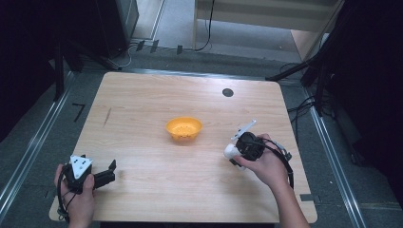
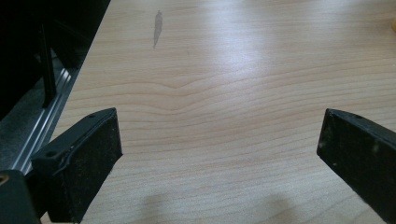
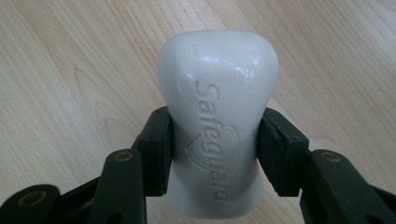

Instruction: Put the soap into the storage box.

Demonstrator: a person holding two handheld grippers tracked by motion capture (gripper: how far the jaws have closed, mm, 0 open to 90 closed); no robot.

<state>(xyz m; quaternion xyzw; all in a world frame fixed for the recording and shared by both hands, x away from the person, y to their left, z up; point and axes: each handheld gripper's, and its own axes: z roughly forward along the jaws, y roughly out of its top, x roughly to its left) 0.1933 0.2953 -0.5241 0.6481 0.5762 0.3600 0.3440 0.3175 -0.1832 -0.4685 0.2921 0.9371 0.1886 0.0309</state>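
Observation:
A white bar of soap (image 3: 217, 107) stamped "Safeguard" sits between the two black jaws of my right gripper (image 3: 215, 149), which is shut on its narrow waist. From above, the soap (image 1: 231, 151) pokes out to the left of the right gripper (image 1: 236, 153), just over the table and to the right of an orange bowl (image 1: 184, 128). The bowl stands near the table's middle. My left gripper (image 1: 112, 172) rests at the front left corner, held by a hand. Its jaws stand wide apart over bare wood in the left gripper view (image 2: 219, 154).
The wooden table (image 1: 142, 99) has a small dark round mark (image 1: 227, 92) near its far right edge and a faint grey streak (image 2: 157, 28) at the left. Metal rails (image 1: 28, 142) and dark stands border the table; cables lie on the floor beyond.

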